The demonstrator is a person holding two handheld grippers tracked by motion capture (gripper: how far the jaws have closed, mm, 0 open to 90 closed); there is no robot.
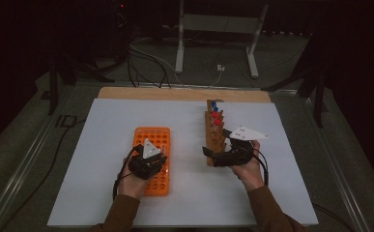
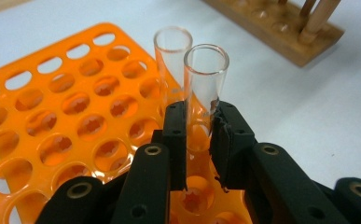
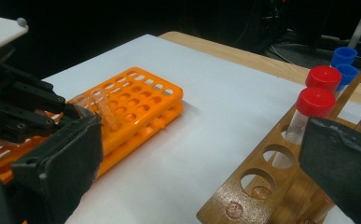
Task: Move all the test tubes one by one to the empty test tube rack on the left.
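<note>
Pinching a clear glass test tube (image 2: 205, 88) between its two black jaws, the left gripper (image 2: 199, 144) has its pads pressed on the tube's sides a little below the open rim, and the tube's lower end reaches down toward a hole of the orange tube rack (image 2: 52, 121) beneath it. A second clear test tube (image 2: 169, 51) stands just behind the held one, close beside it, in the same rack near the rack's right edge. In the high view the left gripper (image 1: 148, 159) sits over the right side of the orange rack (image 1: 151, 137) on the white table sheet (image 1: 102, 145), with the person's left hand (image 1: 129, 182) behind it. From the right gripper view the two glass tubes (image 3: 99, 109) lean slightly above the rack's near part, beside the left gripper's black linkage. The right gripper (image 3: 201, 163) hangs with its jaws set wide apart and nothing between the pads, the near end of the wooden tube rack (image 3: 262, 186) lying just ahead of them. That wooden rack holds two red-capped tubes (image 3: 315, 102) and, farther back, two blue-capped tubes (image 3: 343, 56). In the high view the right gripper (image 1: 211, 155) rests at the wooden rack's (image 1: 215, 135) near end.
</note>
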